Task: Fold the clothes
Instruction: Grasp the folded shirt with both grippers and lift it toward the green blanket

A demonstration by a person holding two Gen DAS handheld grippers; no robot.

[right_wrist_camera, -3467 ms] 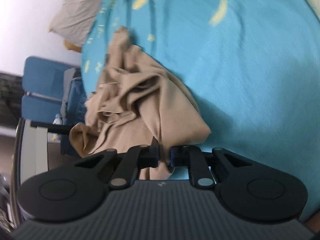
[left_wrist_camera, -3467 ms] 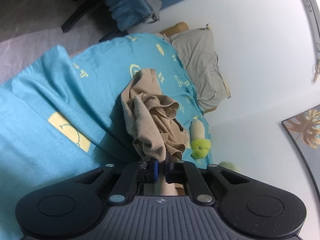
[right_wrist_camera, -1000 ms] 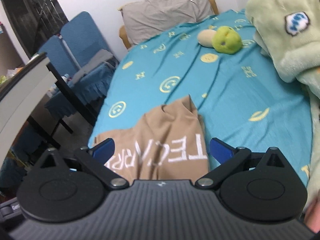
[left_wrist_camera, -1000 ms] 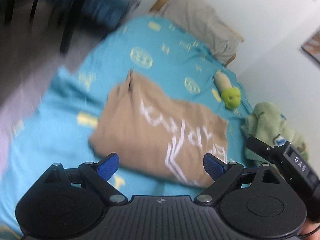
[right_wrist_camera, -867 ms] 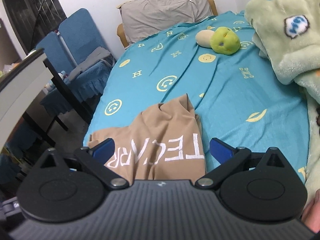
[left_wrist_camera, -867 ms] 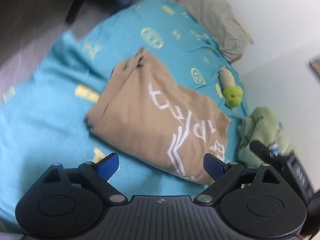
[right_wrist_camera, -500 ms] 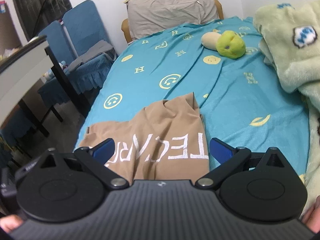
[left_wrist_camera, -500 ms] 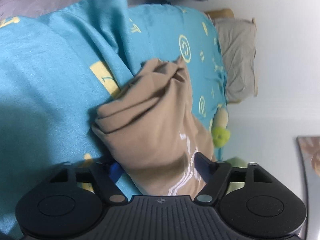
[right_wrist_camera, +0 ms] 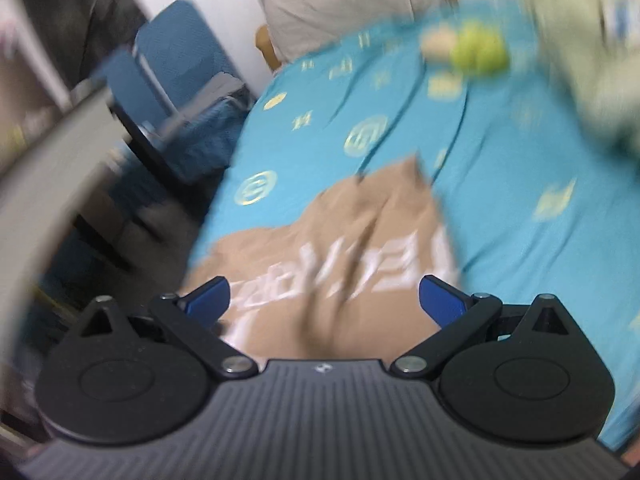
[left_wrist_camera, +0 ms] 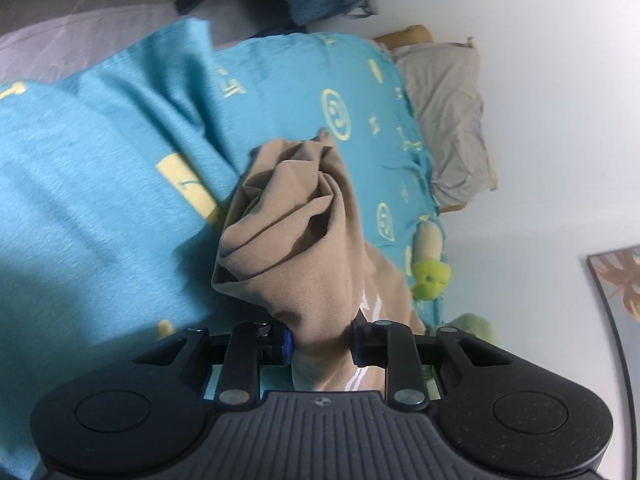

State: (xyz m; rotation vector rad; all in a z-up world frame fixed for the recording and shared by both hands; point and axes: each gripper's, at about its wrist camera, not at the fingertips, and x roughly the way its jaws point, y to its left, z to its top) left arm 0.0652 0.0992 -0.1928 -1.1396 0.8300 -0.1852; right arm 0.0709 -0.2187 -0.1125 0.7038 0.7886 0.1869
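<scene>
A tan shirt (left_wrist_camera: 296, 240) with white lettering lies on the turquoise bed sheet (left_wrist_camera: 100, 160). In the left wrist view its near edge is gathered into a thick bunch that rises between the fingers. My left gripper (left_wrist_camera: 320, 346) is closing, and both pads touch this bunch. In the blurred right wrist view the tan shirt (right_wrist_camera: 340, 240) spreads flat, lettering up, on the sheet (right_wrist_camera: 500, 184). My right gripper (right_wrist_camera: 324, 300) hovers open over its near edge, with nothing pinched between the blue pads.
A grey pillow (right_wrist_camera: 344, 4) lies at the head of the bed, and a green plush toy (right_wrist_camera: 476, 48) lies below it. A pale green fleece blanket (right_wrist_camera: 592, 40) is heaped at the right. Blue chairs (right_wrist_camera: 176, 64) and a desk (right_wrist_camera: 40, 160) stand left of the bed.
The left gripper rolled, sank to the shirt's edge and closed from wide open onto a bunch of the cloth. The right gripper stays open; its view has turned blurred.
</scene>
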